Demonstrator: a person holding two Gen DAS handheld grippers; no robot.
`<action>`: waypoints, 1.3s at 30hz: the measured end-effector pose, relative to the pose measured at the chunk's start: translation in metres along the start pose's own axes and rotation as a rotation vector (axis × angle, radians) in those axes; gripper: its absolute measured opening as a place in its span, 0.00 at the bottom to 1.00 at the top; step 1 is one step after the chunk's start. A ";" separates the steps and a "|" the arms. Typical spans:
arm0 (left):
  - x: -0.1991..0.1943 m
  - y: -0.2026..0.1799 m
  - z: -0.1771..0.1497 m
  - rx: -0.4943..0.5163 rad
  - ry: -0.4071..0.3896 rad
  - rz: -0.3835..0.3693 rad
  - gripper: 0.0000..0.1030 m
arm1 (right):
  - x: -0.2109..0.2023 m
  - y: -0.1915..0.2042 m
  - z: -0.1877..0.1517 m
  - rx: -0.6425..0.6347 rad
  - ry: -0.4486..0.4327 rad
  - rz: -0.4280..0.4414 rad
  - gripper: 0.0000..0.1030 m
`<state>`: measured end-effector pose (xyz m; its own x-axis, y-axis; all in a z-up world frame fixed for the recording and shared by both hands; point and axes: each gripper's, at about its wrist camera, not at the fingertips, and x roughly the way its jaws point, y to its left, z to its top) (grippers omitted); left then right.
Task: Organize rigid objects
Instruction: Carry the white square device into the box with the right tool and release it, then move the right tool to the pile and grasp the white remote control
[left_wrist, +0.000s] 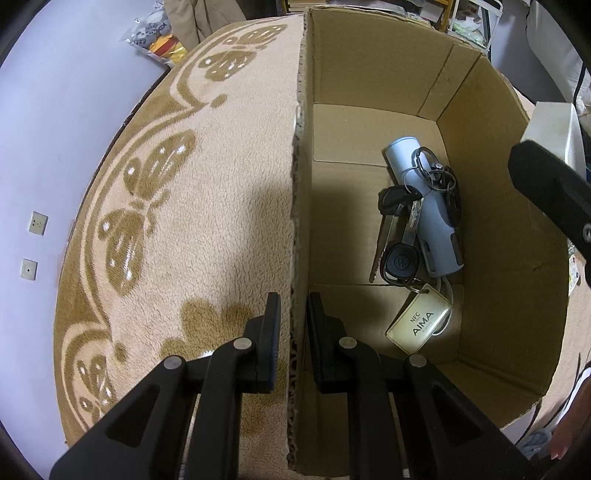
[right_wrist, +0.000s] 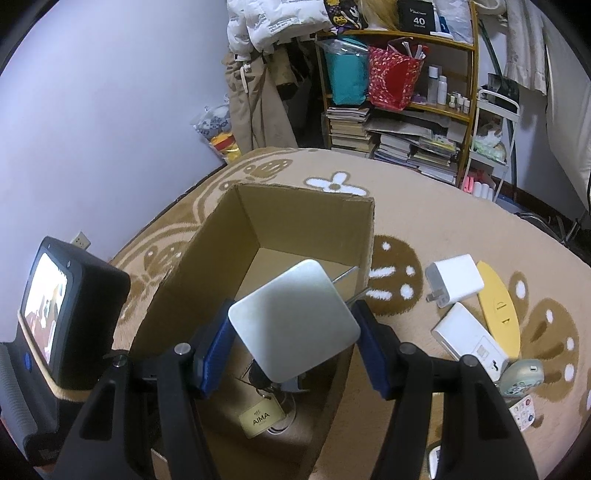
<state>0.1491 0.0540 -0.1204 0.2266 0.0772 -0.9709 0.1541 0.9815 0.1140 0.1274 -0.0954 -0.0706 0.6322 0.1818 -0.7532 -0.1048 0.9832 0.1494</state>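
An open cardboard box (left_wrist: 498, 206) stands on a beige patterned carpet (left_wrist: 229, 192). On its floor lie a light-blue cylinder device (left_wrist: 432, 221), a bunch of keys (left_wrist: 400, 260) and a cream AIMA tag (left_wrist: 419, 319). My left gripper (left_wrist: 293, 299) is shut on the box's left wall, one finger on each side. My right gripper (right_wrist: 293, 310) is shut on a white square charger (right_wrist: 291, 325) with metal prongs, held above the open box (right_wrist: 295, 195). The AIMA tag (right_wrist: 260, 421) shows below it.
Right of the box on the carpet lie a white plug adapter (right_wrist: 456, 278), a white power bank (right_wrist: 467, 338), a yellow oval board (right_wrist: 496, 306) and a small rounded case (right_wrist: 522, 374). A full bookshelf (right_wrist: 399, 103) and hanging clothes (right_wrist: 258, 85) stand behind.
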 end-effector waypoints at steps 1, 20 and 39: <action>0.000 0.000 0.000 -0.001 0.000 -0.001 0.14 | 0.001 0.000 0.001 0.003 -0.001 -0.001 0.65; 0.001 0.003 0.000 -0.009 0.004 -0.015 0.14 | -0.004 0.002 0.003 0.014 0.004 -0.013 0.81; 0.001 0.002 -0.001 -0.001 0.001 -0.006 0.14 | -0.027 -0.090 -0.039 0.132 0.069 -0.275 0.94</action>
<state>0.1489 0.0558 -0.1210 0.2244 0.0713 -0.9719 0.1546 0.9821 0.1077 0.0899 -0.1887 -0.0888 0.5686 -0.0855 -0.8182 0.1666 0.9859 0.0127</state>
